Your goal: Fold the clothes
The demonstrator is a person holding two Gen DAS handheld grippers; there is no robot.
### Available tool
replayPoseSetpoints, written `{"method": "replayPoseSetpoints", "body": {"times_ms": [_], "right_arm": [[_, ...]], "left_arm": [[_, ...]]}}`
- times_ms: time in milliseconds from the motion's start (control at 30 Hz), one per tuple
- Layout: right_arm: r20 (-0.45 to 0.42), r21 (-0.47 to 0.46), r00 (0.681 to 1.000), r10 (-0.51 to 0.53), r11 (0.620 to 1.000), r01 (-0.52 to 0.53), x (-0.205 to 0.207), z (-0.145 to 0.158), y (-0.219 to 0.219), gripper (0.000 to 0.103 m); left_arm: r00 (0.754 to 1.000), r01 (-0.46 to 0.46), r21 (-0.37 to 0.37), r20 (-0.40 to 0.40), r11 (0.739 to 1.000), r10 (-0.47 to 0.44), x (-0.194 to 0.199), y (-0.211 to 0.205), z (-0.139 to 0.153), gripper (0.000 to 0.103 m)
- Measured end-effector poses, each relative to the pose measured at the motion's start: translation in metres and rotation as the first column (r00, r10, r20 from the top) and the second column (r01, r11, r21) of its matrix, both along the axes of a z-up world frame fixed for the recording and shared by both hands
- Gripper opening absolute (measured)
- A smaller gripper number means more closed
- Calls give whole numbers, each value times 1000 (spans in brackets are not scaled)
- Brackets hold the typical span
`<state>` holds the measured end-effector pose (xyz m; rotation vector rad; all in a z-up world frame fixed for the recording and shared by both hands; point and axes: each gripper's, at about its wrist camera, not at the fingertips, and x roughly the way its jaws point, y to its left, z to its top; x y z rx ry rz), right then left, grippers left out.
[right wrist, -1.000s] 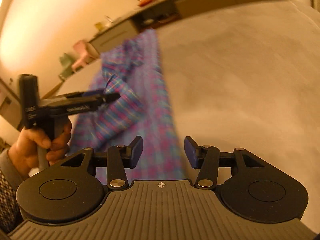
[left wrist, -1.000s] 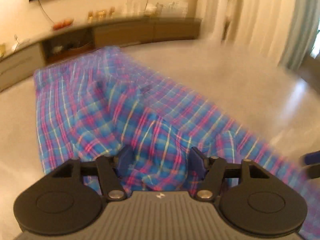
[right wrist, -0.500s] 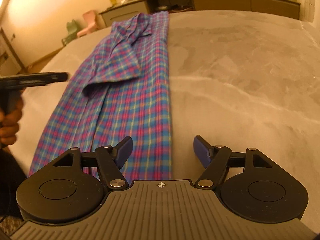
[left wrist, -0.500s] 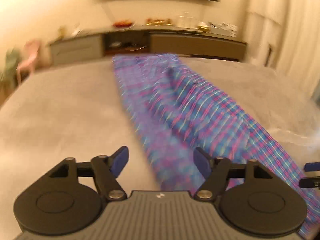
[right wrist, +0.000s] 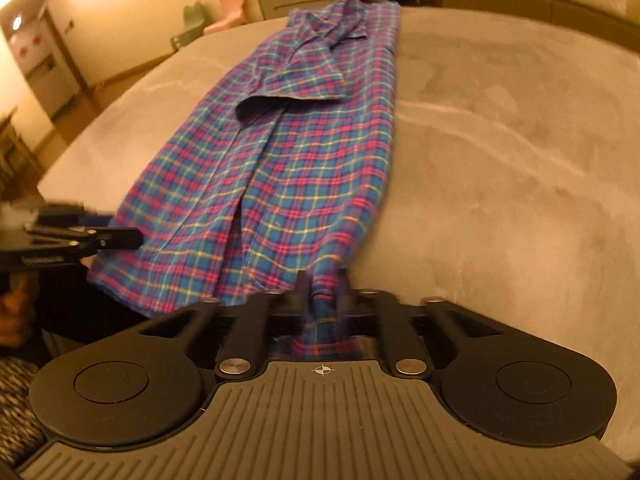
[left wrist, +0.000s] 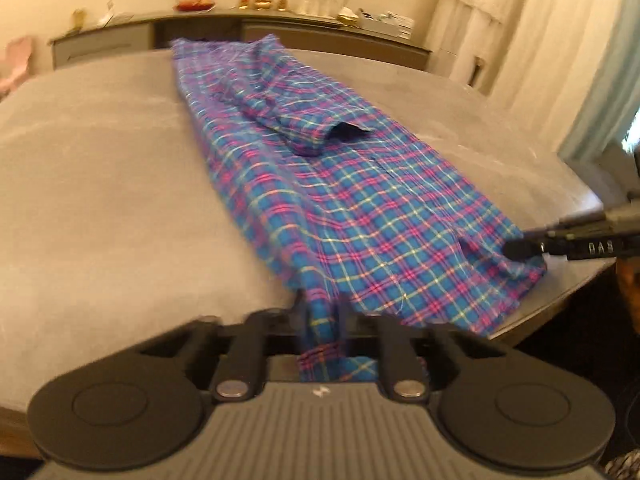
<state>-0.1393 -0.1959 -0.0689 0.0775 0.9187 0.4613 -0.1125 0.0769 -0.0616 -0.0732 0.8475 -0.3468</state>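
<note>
With both near hem corners of the shirt pinched, left gripper closing, right gripper clamped, its length runs away toward the far collar; fold goes that way.

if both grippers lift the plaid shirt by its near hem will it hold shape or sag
The plaid shirt will probably sag between the left gripper and right gripper: thin cloth, already bunched where pinched. It looks light, and the loose folded sleeve may slide.
</note>
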Motion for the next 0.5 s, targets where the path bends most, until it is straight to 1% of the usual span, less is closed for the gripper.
{"method": "replayPoseSetpoints", "body": {"times_ms": [33,133,200,233,267,300,333,367,400,433,467,500], "right_arm": [[2,31,1000,-1,1000,1,-2,2,-2,3],[14,157,1000,-5,988,2,-8,9,-10,3],[4,171,1000,-21,985,20,-7,7,-14,3],[-3,165,1000,-27,986,27,-7,5,-14,3],[-5,158,1000,-26,987,26,-6,4,-14,3],[-4,153,1000,-21,988,21,-6,3,-13,3],[-4,148,1000,-18,989,18,-6,3,-12,5],[-4,127,1000,-21,992,22,-6,2,-10,10],[-3,98,1000,-28,995,28,-6,1,-8,28],[-5,62,999,-32,998,32,-7,-1,-4,49],[-6,42,1000,-20,999,20,-7,-2,0,51],[-7,36,1000,2,999,-2,-7,-2,4,46]], "left_arm": [[1000,-20,-13,0,1000,20,4,2,0,6],[998,-59,-71,-6,996,59,6,13,-3,7],[997,-78,-135,-30,988,75,7,21,-5,11],[996,-90,-168,-33,982,86,7,25,-6,19],[995,-102,-190,-36,976,97,6,29,-8,31],[995,-99,-211,-31,973,94,4,30,-8,36],[995,-95,-231,-26,968,92,3,31,-8,53],[996,-87,-246,-21,965,84,1,31,-8,58],[998,-68,-239,-16,969,67,0,28,-8,56],[999,-54,-208,-12,977,52,0,23,-8,46],[999,-39,-176,-9,984,38,-1,18,-8,16],[1000,-28,-154,-8,988,28,-1,14,-8,5]]}}
